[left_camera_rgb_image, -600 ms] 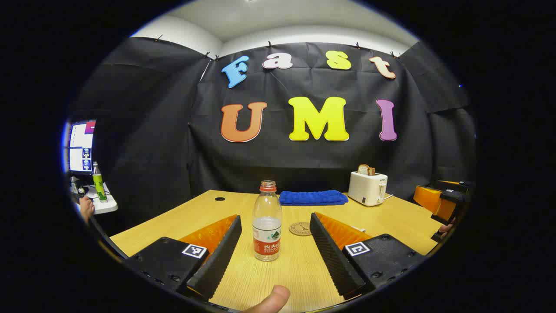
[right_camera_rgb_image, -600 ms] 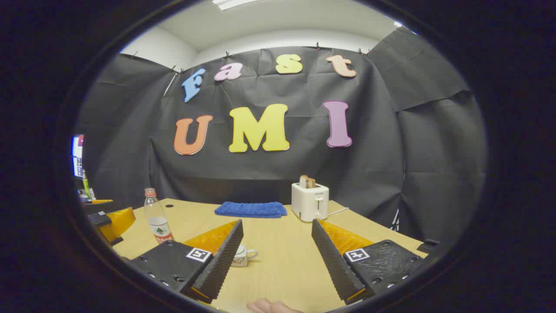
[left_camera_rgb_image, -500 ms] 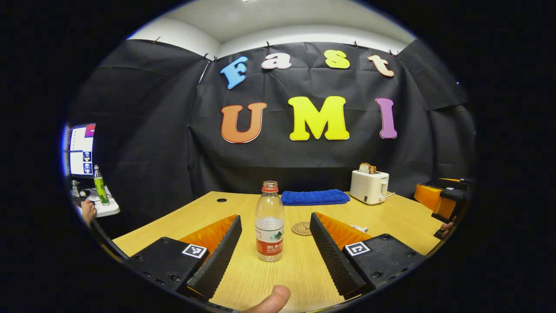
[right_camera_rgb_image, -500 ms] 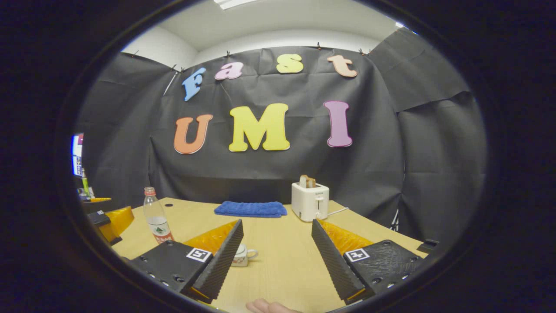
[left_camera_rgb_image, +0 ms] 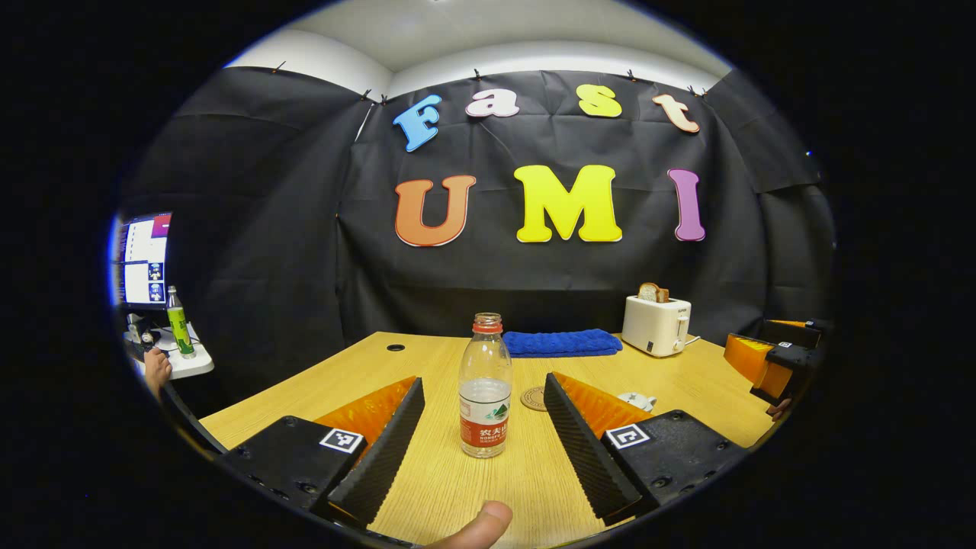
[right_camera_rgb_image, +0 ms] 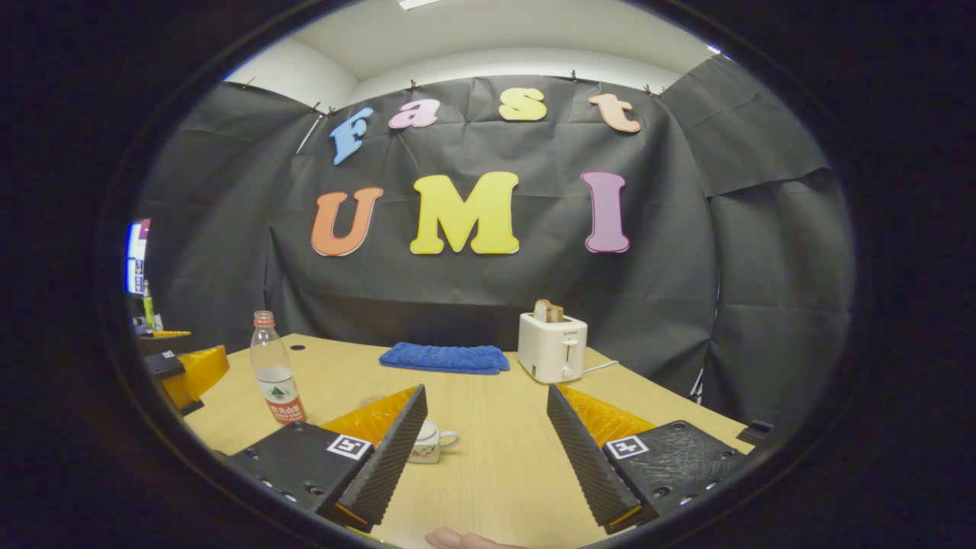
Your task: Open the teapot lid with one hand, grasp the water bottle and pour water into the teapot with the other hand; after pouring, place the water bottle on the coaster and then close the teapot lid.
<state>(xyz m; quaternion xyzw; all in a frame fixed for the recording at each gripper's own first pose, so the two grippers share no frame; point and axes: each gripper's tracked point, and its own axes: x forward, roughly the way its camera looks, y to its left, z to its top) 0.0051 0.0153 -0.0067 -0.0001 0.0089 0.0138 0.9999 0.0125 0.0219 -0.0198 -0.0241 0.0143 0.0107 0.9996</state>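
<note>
Left tool [left_camera_rgb_image: 482, 415] fingers apart, bottle [left_camera_rgb_image: 485, 396] upright on the surface [left_camera_rgb_image: 351, 381] between them, not touched. Coaster [left_camera_rgb_image: 533, 398] just behind the bottle. Right tool [right_camera_rgb_image: 485, 427] fingers apart, holding nothing; teapot [right_camera_rgb_image: 429, 442] sits by its left finger, part hidden. Towel [right_camera_rgb_image: 445, 357] and toaster [right_camera_rgb_image: 552, 347] at the back.

In your left gripper view the water bottle [left_camera_rgb_image: 486, 396] stands upright on the worktop [left_camera_rgb_image: 343, 381], between your left claw's [left_camera_rgb_image: 482, 415] fingers; the coaster [left_camera_rgb_image: 534, 398] lies just behind it to the right; the folded towel [left_camera_rgb_image: 562, 342] and toaster [left_camera_rgb_image: 656, 325] sit along the far edge; in your right gripper view the teapot [right_camera_rgb_image: 429, 444] sits beside the left finger [right_camera_rgb_image: 385, 450].
</note>
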